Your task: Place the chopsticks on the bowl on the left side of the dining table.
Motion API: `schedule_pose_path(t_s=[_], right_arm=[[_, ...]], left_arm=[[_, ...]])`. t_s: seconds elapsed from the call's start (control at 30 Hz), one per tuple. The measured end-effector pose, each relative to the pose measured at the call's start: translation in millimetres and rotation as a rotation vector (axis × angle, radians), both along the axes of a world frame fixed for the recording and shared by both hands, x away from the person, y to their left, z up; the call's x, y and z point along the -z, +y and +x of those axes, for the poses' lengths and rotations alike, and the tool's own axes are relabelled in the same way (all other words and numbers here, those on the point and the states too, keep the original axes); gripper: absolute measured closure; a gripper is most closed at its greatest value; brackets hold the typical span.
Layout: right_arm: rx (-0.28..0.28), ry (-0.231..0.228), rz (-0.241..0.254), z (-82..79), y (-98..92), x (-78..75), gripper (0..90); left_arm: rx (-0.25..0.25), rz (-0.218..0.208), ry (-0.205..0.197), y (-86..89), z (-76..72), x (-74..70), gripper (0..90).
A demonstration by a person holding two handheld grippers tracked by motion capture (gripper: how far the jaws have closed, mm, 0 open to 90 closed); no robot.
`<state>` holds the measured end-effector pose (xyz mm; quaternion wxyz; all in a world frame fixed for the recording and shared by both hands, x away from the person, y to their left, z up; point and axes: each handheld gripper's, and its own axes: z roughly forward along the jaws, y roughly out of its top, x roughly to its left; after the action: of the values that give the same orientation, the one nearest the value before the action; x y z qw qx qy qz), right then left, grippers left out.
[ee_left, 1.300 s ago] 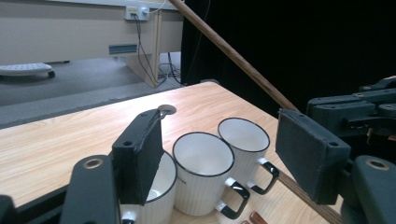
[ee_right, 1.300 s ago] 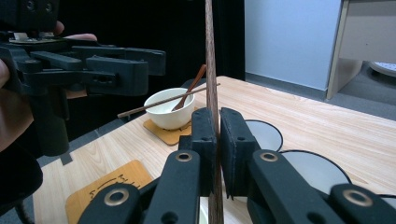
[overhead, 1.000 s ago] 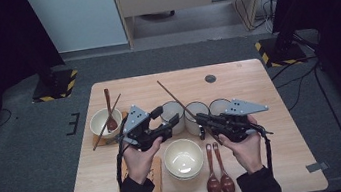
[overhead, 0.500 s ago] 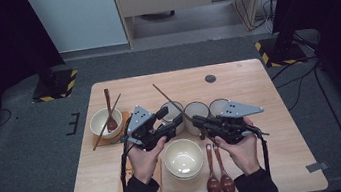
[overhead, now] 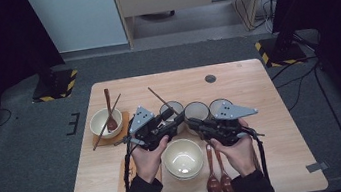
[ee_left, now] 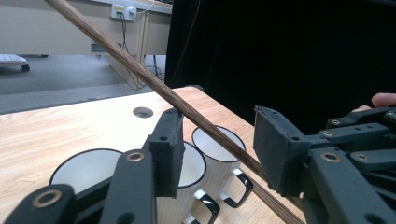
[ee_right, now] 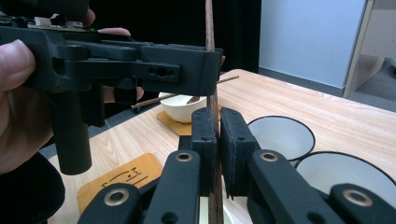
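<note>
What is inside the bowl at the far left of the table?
In the far-left bowl a wooden spoon stands, and a chopstick lies across its rim. The spoon hides the bowl's bottom.

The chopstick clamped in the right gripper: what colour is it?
Dark brown wood chopstick, clearest in the right gripper view.

Wood table [overhead: 257, 83], 3 mugs [overhead: 196, 110], 2 bowls [overhead: 183, 157], coasters, 2 spoons [overhead: 213, 178]

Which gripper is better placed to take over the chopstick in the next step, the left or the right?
Probably the left gripper. The right gripper is already shut on the chopstick, and the left one's jaws have just been closing around it, one on each side, not yet pressing.
</note>
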<state>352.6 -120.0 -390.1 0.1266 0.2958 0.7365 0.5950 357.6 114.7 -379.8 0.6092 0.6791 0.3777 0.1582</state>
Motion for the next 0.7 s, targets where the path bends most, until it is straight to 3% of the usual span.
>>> schedule_pose_path(t_s=[0.7], right_arm=[[-0.023, 0.014, -0.017, 0.5, 10.1, 4.0, 84.9]], left_arm=[[0.011, -0.013, -0.005, -5.6, -2.7, -1.6, 74.6]])
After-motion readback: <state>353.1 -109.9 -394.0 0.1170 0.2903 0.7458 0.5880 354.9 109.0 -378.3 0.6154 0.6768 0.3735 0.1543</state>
